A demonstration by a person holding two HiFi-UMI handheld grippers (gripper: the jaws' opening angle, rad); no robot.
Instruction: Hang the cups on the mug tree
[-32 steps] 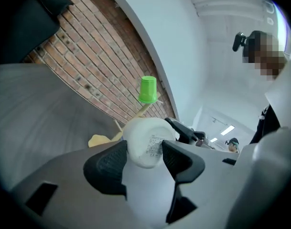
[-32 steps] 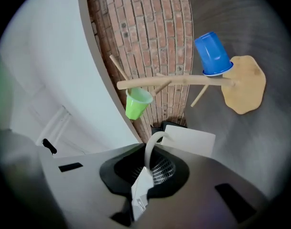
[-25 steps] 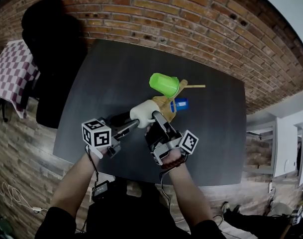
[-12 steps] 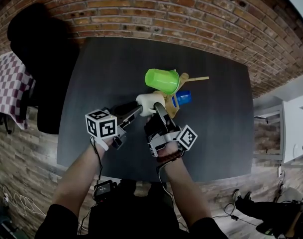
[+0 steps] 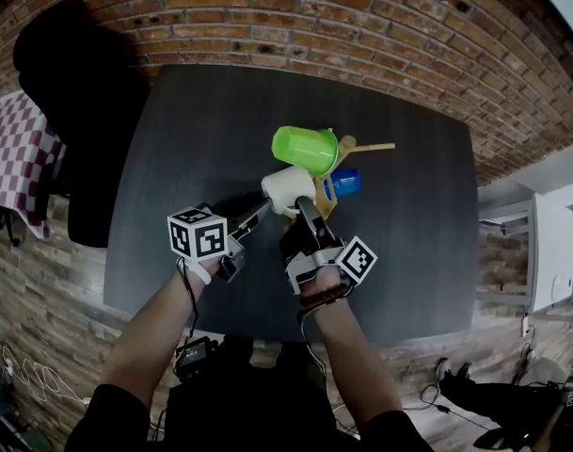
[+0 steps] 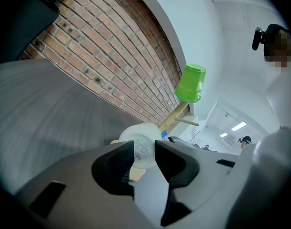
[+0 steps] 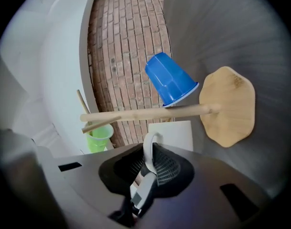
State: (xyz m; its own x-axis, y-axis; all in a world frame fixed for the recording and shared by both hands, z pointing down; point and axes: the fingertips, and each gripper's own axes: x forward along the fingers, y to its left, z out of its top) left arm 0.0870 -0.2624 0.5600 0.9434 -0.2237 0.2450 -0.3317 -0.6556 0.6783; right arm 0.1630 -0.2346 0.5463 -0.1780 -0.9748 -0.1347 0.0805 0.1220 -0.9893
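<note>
Both grippers have moved toward 12 o'clock in the head view since a second ago, bringing the white ceramic mug point(image 5: 288, 188) closer to the wooden mug tree point(image 7: 135, 114). The mug now sits close against the inverted green plastic cup point(image 5: 305, 151), at its 7 o'clock, where earlier a gap showed between them.

The left gripper point(image 6: 144, 147) had its jaws wide apart a second ago; they now stand about half closed. The gap is narrower than the mug, whose flat base lies just past the tips.

The right gripper point(image 7: 150, 159) is unchanged, its jaws clamped tight on the mug's looped handle point(image 7: 147, 147).

A blue plastic cup point(image 5: 344, 183) hangs on the tree at 4 o'clock from the green cup, as before.

The tree stands near the middle of the dark grey table point(image 5: 192, 139).
</note>
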